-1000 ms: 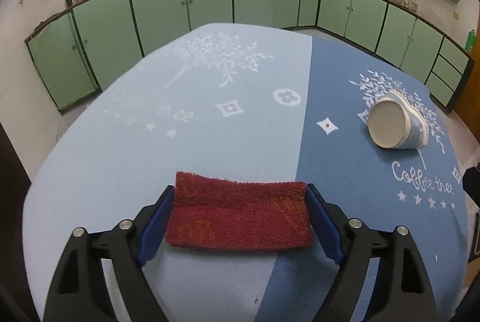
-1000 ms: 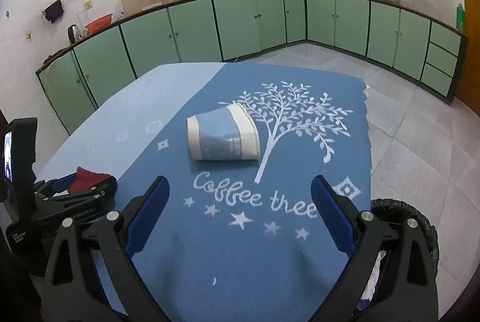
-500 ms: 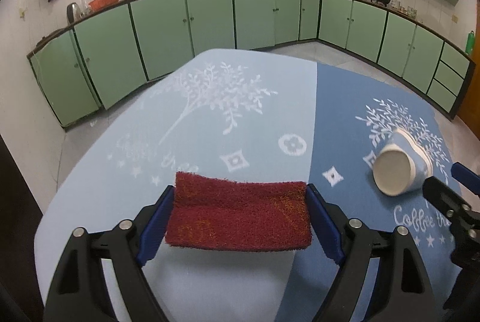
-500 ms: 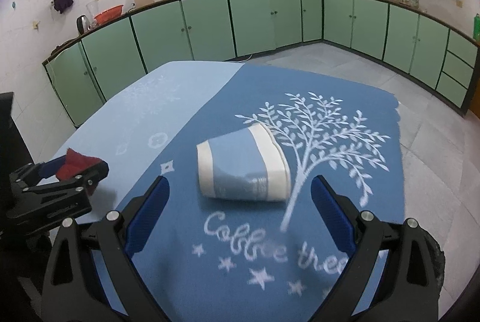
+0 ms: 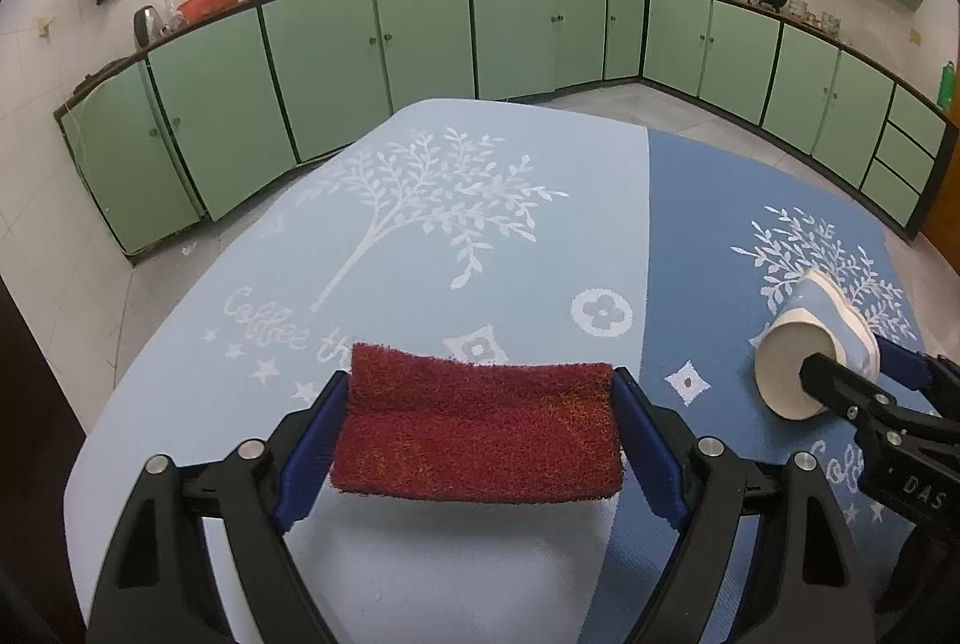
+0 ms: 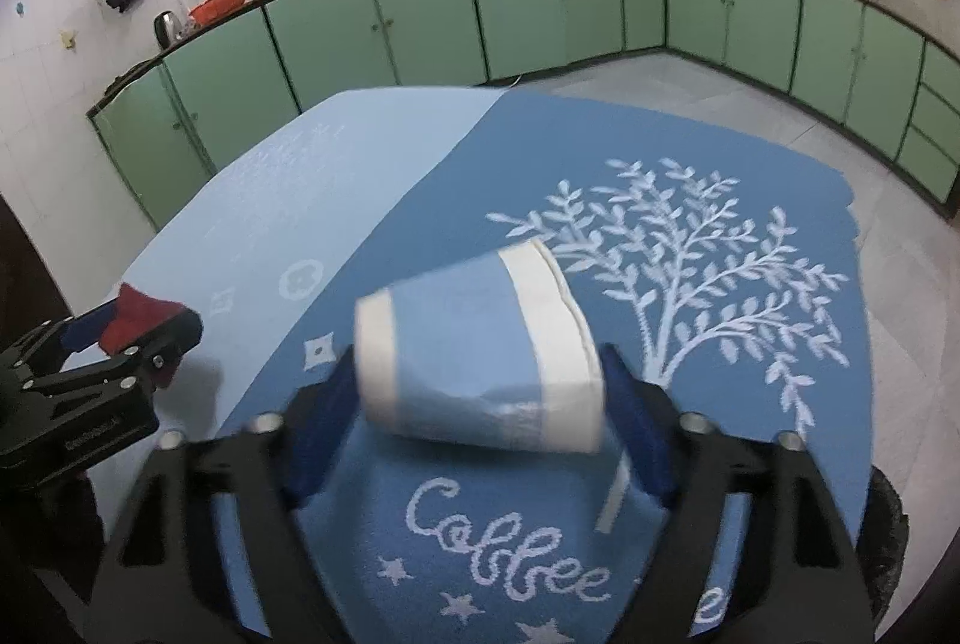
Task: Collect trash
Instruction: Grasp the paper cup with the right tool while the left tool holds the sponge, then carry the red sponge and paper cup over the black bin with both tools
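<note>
Paper cup (image 6: 480,356) lies tipped on the blue cloth's near right, my right gripper (image 6: 480,398) straddling it with jaws spread, so I squeeze gently, while my left gripper (image 5: 480,434) pinches the red pad (image 5: 480,428).

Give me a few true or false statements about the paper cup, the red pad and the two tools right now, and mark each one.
1. The left tool holds a red scouring pad. True.
2. The paper cup stands upright. False: it lies on its side.
3. The cup sits between the right tool's fingers. True.
4. The tablecloth is plain white. False: it is two shades of blue with white tree prints.
5. The cup is red. False: blue with white bands.
</note>
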Motion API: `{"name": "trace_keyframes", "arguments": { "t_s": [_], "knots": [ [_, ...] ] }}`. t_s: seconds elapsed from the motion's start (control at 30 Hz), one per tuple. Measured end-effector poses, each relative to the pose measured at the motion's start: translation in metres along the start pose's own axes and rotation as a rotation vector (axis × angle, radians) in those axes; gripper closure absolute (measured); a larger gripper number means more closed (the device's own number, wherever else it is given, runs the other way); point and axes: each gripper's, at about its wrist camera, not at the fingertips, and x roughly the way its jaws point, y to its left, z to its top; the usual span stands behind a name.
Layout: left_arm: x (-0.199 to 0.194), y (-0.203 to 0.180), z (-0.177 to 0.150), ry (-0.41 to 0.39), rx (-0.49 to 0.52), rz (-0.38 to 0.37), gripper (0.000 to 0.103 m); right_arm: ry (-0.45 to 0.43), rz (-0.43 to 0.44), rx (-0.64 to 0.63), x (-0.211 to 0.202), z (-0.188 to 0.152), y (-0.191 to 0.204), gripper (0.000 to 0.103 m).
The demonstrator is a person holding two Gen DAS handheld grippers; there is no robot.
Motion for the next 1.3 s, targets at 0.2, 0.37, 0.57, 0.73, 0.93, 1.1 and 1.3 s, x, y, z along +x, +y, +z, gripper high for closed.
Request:
{"name": "trace_keyframes", "arguments": {
  "t_s": [0.2,0.37,0.57,0.73,0.93,1.1,1.3],
  "knots": [
    [-0.007,-0.002,0.0,-0.009,0.006,-0.007,0.02,-0.04,-0.006,-0.016,-0.018,0.0,0.003,0.03],
    [-0.021,-0.009,0.005,-0.035,0.021,-0.025,0.02,-0.079,-0.003,-0.013,-0.043,-0.004,0.002,0.03],
    [-0.049,-0.024,0.011,-0.082,0.042,-0.06,0.02,-0.122,-0.012,0.003,-0.08,-0.011,-0.007,0.03],
    [-0.076,-0.046,0.011,-0.118,0.076,-0.099,0.02,-0.155,-0.032,0.041,-0.115,-0.022,-0.024,0.03],
    [-0.106,-0.078,0.004,-0.14,0.118,-0.165,0.02,-0.196,-0.071,0.08,-0.158,-0.04,-0.046,0.03],
    [-0.126,-0.107,-0.004,-0.15,0.151,-0.227,0.02,-0.228,-0.111,0.1,-0.191,-0.058,-0.064,0.03],
    [-0.147,-0.147,-0.015,-0.169,0.21,-0.293,0.02,-0.258,-0.17,0.145,-0.222,-0.079,-0.092,0.03]
  ]
}}
